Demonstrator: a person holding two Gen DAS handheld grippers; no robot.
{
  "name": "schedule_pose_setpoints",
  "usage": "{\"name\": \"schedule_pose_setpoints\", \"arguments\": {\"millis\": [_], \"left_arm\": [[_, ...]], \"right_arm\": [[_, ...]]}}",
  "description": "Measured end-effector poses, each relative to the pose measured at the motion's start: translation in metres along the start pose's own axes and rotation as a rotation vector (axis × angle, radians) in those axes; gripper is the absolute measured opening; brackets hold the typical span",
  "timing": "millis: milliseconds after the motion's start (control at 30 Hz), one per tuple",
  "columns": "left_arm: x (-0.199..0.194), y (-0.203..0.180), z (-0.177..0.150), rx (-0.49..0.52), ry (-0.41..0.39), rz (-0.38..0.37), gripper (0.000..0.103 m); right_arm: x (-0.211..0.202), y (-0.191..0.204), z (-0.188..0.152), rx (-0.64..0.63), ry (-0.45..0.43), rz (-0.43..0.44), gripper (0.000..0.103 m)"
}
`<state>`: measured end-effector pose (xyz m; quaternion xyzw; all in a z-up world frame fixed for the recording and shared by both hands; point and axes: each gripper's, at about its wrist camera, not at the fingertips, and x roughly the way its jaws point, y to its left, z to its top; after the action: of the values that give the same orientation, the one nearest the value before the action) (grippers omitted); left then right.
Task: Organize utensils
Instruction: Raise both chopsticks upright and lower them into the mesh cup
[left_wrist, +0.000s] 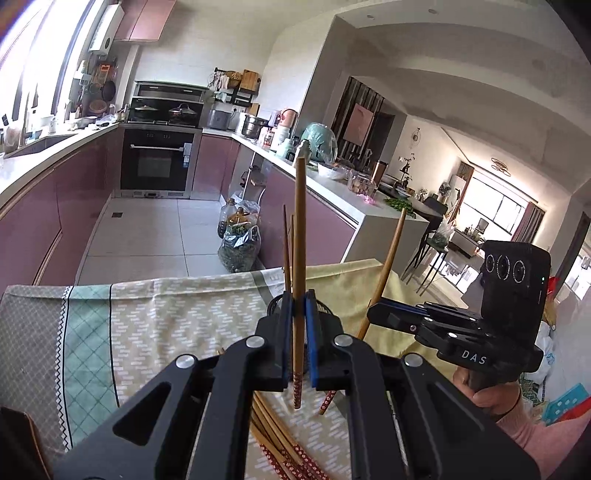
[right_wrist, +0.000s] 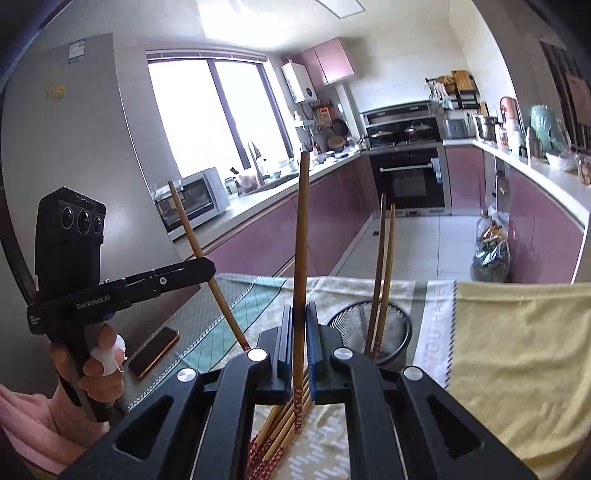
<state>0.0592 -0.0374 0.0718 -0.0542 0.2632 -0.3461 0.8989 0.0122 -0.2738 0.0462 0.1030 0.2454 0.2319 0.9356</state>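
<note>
Each gripper is closed on one bamboo chopstick: the left gripper (left_wrist: 298, 317) pinches its chopstick (left_wrist: 300, 236) near the patterned end, and the right gripper (right_wrist: 299, 328) does the same with its chopstick (right_wrist: 302, 236). The mesh holder (right_wrist: 369, 332) already keeps two; more chopsticks (right_wrist: 280, 432) lie on the cloth (right_wrist: 517, 350). They seem light, stiff and smooth, so a grip nearer the middle would probably swing less.

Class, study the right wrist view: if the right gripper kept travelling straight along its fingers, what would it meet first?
Probably the black mesh holder, which stands just ahead and slightly right of the right gripper and already has two chopsticks in it. Depth is unclear; aimed a little left, it would pass over the patterned cloth instead.
</note>
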Motion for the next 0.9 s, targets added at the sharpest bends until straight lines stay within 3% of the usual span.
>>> {"name": "schedule_pose_setpoints", "arguments": {"millis": [267,467,667,900], "left_arm": [[0.011,-0.019,0.038,0.045,-0.075,-0.010,0.007],[0.031,-0.031,0.047,0.080,-0.076,0.024,0.007],[0.060,-0.032,0.040,0.096,-0.006,0.056,0.007],[0.095,-0.016,0.023,0.107,0.119,0.073,0.007]], "right_arm": [[-0.009,-0.007,0.036,-0.042,-0.083,-0.047,0.006],[-0.004,-0.014,0.051,-0.066,-0.108,-0.098,0.006],[0.020,-0.027,0.046,-0.057,-0.055,-0.131,0.006],[0.051,-0.040,0.030,-0.027,0.079,-0.138,0.006]]}}
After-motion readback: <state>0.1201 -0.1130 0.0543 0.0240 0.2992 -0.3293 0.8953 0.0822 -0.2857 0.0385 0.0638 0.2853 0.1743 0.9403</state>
